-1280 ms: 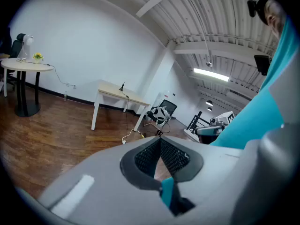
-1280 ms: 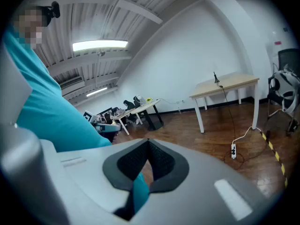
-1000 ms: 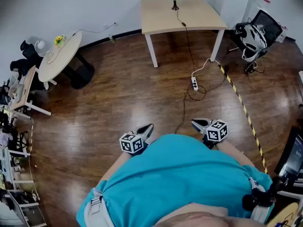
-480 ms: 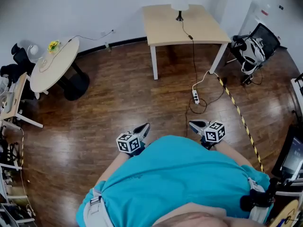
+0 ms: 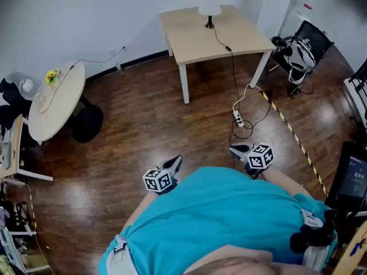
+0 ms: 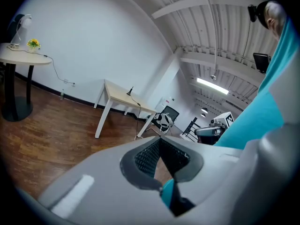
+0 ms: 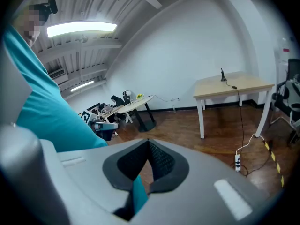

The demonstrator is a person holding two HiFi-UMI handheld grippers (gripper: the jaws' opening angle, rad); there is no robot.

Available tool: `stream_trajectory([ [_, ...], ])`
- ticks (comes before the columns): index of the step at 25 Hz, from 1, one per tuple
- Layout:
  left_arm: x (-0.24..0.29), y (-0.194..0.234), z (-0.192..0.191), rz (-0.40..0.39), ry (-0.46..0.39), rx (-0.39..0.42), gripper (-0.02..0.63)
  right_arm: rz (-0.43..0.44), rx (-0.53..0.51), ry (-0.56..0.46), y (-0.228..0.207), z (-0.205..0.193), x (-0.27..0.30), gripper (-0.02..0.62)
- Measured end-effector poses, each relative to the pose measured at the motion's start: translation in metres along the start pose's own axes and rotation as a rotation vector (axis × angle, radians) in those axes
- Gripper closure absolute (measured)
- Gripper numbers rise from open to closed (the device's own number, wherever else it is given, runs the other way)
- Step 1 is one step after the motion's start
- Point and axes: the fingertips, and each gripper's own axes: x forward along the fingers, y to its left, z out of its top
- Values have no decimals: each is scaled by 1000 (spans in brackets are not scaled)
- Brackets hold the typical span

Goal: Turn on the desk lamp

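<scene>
The desk lamp (image 5: 209, 9) stands at about 12 o'clock in the head view, on the far edge of a rectangular wooden table (image 5: 189, 36), well apart from both grippers. Its cord (image 5: 232, 67) runs off the table's front edge down to a power strip (image 5: 239, 118) on the wooden floor. The left gripper (image 5: 175, 162) sits at 6 o'clock, close against the person's teal shirt (image 5: 223, 222), its jaws pressed together with nothing between them. The right gripper (image 5: 235, 149) hangs just toward 5 o'clock, jaws likewise closed and empty. A round table (image 5: 54, 105) lies at 9 o'clock, an office chair (image 5: 298, 42) at 2 o'clock, beside the rectangular table
</scene>
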Motion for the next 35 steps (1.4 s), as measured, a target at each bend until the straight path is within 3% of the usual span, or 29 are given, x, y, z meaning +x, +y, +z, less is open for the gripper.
stream_trajectory([
  [9, 63, 39, 22, 73, -6, 9, 495, 65, 8, 9, -92, 22, 29, 594],
  [16, 173, 63, 66, 207, -53, 4, 495, 162, -27, 10, -222, 72, 36, 594],
  [21, 247, 71, 74, 200, -57, 40, 495, 194, -104, 4, -281, 93, 36, 594],
  [26, 342, 94, 138, 181, -14, 53, 494, 180, -44, -15, -377, 158, 47, 594],
  [31, 385, 149, 173, 147, 24, 67, 495, 131, 13, -4, -423, 178, 86, 594],
  [35, 428, 205, 231, 60, 50, 56, 495, 57, 29, -6, -452, 230, 129, 594],
])
